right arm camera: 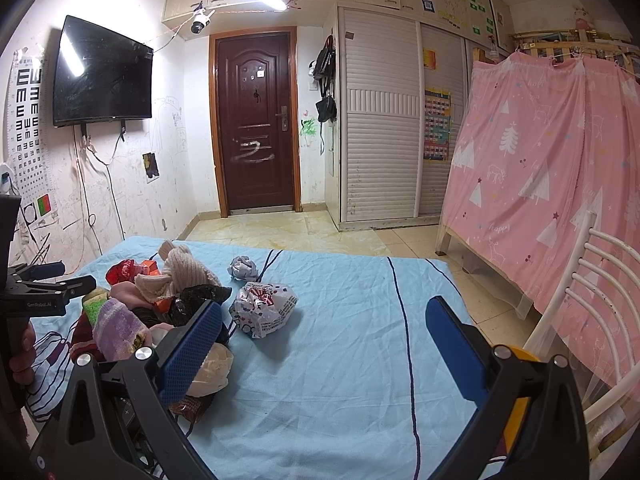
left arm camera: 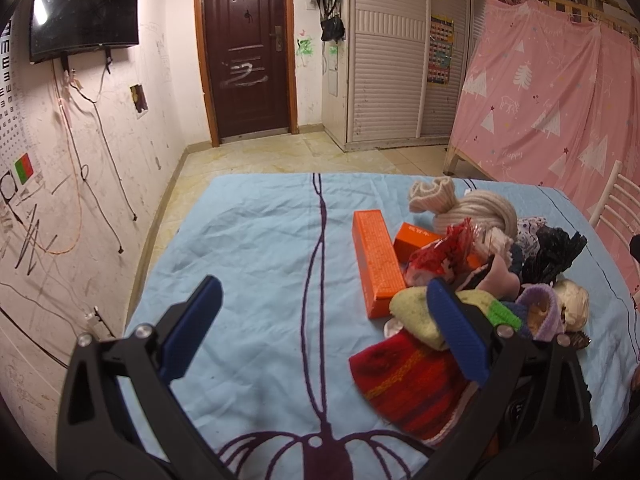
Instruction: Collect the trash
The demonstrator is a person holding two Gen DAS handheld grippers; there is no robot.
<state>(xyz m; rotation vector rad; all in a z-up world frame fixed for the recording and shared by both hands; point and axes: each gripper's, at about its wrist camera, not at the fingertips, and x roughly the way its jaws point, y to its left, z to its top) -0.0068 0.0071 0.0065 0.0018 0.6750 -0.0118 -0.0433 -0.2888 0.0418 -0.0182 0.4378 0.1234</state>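
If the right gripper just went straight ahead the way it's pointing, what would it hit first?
Probably nothing but the blue cloth: the open right gripper points over bare fabric. The crumpled printed wrapper sits just left of that line, though depth is unclear.

A pale blue cloth [right arm camera: 340, 320] with dark purple lines covers the worktop. On it lie an orange box [left arm camera: 376, 260], a red striped knit piece [left arm camera: 404, 376], a lilac sock [right arm camera: 116, 328], a cream knit bundle [right arm camera: 176, 272], a black bag [right arm camera: 200, 296], and a white wrapper [right arm camera: 264, 308] printed in red and black. The curtain [right arm camera: 540, 168] is pink with white trees. Both tools have blue pads on black frames.
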